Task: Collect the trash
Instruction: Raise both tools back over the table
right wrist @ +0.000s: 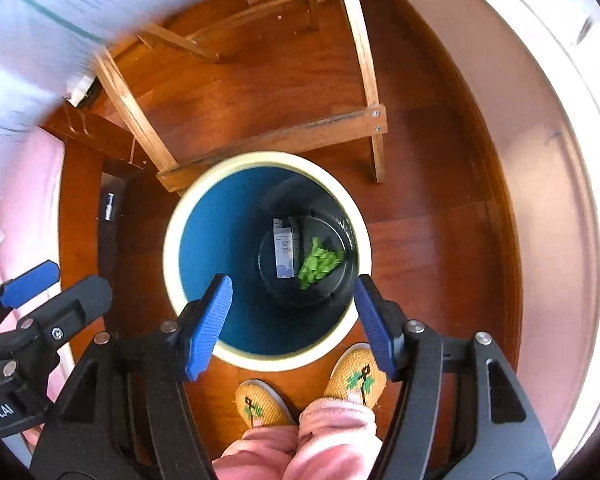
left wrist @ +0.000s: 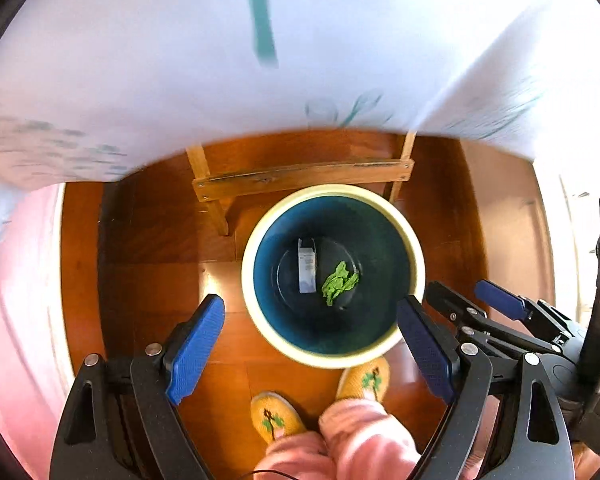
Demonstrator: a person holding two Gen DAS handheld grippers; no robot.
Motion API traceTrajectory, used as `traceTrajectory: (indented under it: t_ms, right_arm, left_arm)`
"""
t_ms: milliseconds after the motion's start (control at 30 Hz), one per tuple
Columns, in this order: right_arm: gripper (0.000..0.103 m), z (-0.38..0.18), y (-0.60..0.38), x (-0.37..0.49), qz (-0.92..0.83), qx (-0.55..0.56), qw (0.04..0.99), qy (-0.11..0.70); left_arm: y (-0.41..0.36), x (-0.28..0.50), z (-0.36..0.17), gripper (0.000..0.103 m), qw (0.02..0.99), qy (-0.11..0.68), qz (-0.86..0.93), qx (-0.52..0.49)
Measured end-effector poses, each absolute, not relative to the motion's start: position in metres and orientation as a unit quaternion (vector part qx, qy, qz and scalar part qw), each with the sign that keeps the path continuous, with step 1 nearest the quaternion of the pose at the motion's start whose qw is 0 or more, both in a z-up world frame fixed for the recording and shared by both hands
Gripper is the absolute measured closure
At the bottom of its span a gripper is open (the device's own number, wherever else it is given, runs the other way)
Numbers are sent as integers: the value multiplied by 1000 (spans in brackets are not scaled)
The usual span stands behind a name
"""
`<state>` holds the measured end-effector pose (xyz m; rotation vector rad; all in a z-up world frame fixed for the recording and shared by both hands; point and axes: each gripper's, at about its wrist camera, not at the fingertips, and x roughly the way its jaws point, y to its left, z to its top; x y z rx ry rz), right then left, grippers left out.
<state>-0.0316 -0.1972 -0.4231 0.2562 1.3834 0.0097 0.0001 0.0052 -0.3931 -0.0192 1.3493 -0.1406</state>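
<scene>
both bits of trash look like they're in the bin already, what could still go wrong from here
1. The round blue bin with a cream rim stands right at the yellow knitted slippers; a step forward might tip it.
2. The left hand-held gripper and right hand-held gripper hang side by side above the rim and could knock together.
3. The crumpled green wrapper and small white carton look light; a knock might spill them.

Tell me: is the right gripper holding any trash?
No, the right gripper is open and empty; the green wad and small carton lie in the bin.
</scene>
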Motion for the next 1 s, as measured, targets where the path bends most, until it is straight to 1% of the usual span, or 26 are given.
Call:
traceTrajectory:
  t_ms: [167, 367, 500, 667, 767, 1000]
  right_arm:
    - [43, -353, -196, -42, 4, 127, 771, 624]
    - [43, -239, -194, -50, 7, 136, 793, 594]
    - [43, -162, -184, -57, 26, 137, 814, 564]
    - [43, -76, -170, -61, 34, 132, 840, 525]
    - [43, -34, -165, -62, 24, 142, 852, 503]
    - [43, 31, -167, -58, 3, 142, 880, 453]
  left_arm:
    - [18, -18, -313, 14, 788, 612, -67, -11]
    - [41, -33, -198, 14, 811, 581, -64, 22]
    - [51, -37, -116, 14, 841, 536, -63, 38]
    - [56, -37, -27, 14, 873, 478, -83, 49]
    - [53, -39, 12, 14, 888, 445, -96, 62]
    - [34, -39, 81, 14, 911, 385, -120, 90]
